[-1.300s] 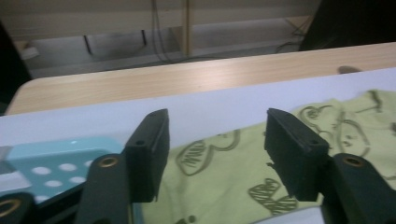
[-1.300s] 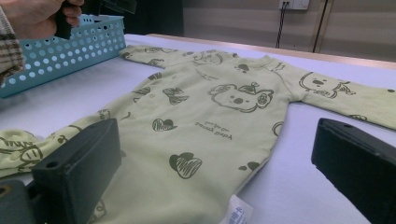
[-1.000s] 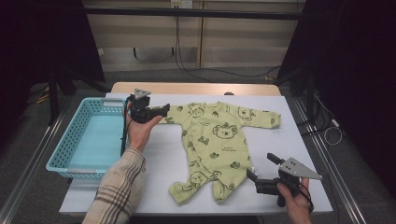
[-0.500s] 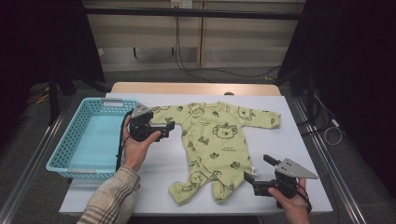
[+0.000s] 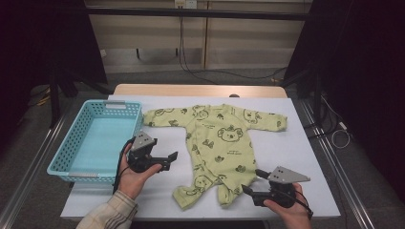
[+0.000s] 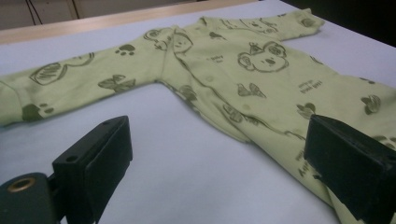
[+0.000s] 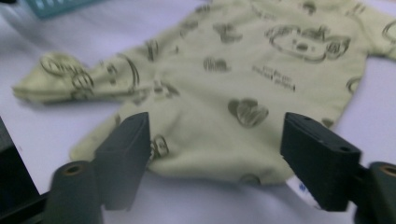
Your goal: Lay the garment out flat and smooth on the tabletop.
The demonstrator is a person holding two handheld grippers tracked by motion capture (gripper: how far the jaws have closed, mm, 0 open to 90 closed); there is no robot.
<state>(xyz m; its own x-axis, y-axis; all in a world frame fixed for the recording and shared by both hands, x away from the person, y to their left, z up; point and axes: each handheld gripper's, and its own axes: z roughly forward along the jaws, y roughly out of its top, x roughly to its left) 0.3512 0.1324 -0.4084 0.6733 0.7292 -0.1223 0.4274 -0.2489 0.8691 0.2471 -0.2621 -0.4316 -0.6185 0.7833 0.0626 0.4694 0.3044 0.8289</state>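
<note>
While the green romper (image 5: 217, 145) lies flat and face up across the middle of the desk (image 5: 305, 152), sleeves spread toward the far edge and legs toward the near edge, no fold has been made yet. Right gripper (image 5: 250, 182) sits at the near edge by the right leg cuff; its jaws have just been closing, the cuff lies before them, not pinched. Left gripper (image 5: 171, 160) hovers beside the left leg, jaws spread, holding nothing. Folding, and probably stowing in the blue basket (image 5: 71, 148) at the left edge, remains. White desk top; dark room, cables behind.
</note>
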